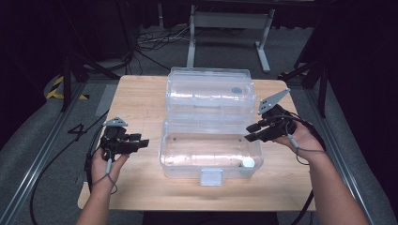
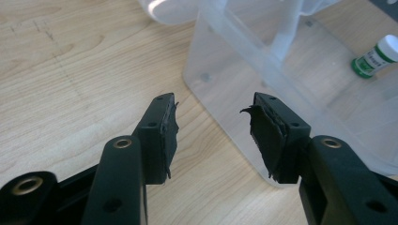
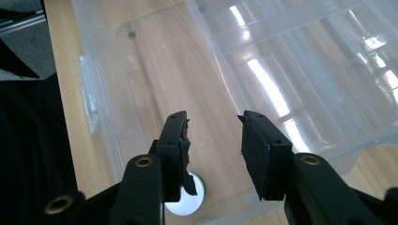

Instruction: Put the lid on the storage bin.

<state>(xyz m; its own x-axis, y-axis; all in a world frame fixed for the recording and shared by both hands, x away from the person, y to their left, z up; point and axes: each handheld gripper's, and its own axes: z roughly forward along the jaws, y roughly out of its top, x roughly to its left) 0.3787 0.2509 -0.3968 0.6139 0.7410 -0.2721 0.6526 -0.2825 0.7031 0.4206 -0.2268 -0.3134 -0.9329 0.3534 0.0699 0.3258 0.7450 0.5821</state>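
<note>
Right claw (image 3: pixel 213 140) (over half-hidden bottle (image 3: pixel 187 201))

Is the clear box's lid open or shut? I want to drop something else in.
Open. The lid lies folded back behind the box, and a small bottle sits inside.

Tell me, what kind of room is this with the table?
Probably a lab or recording studio. A lone wooden table stands on grey carpet between dark curtains, cables trail across the floor, and a person works a clear plastic box with a hand-held gripper.
</note>
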